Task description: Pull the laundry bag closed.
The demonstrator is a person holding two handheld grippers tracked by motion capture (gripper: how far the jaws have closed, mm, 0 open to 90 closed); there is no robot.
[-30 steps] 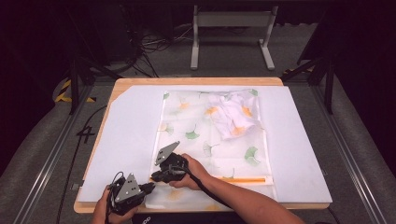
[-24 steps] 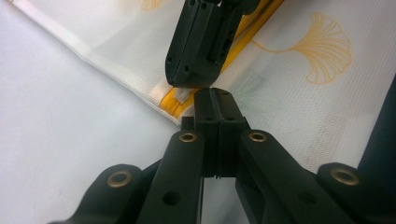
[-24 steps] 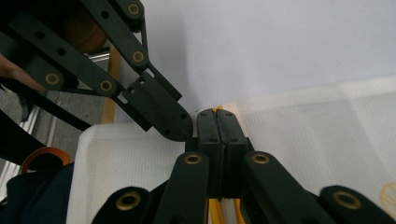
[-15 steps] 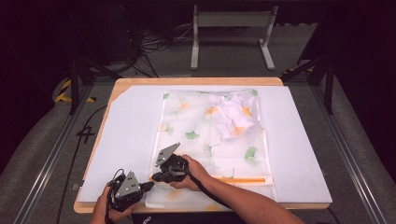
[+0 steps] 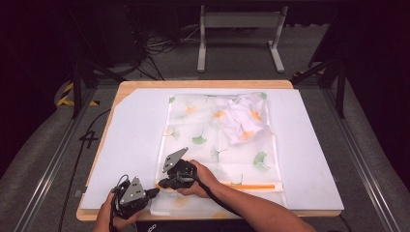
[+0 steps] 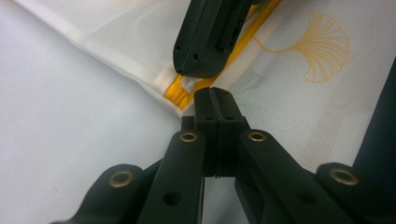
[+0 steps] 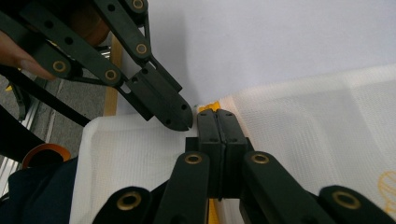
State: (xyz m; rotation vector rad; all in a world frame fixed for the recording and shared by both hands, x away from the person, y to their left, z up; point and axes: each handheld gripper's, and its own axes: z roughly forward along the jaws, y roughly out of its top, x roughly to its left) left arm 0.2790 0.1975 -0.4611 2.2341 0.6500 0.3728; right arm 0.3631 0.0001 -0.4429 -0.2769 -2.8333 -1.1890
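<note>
A white mesh bag (image 5: 217, 145) printed with green and orange ginkgo leaves lies flat on the white mat, with a crumpled white garment (image 5: 241, 118) inside its far end. An orange zipper (image 5: 251, 186) runs along its near edge. My right gripper (image 5: 162, 183) and left gripper (image 5: 155, 192) meet tip to tip at the zipper's left end. In the left gripper view the left gripper (image 6: 215, 93) is shut, its tip at the orange zipper end (image 6: 175, 88). The right gripper (image 7: 217, 114) is also shut, lying along the zipper. I cannot tell whether either pinches fabric.
The white mat (image 5: 130, 145) covers a wooden table (image 5: 203, 83). Behind the table stand a grey metal frame (image 5: 239, 19) and loose cables on the floor. Rails run along both sides of the table.
</note>
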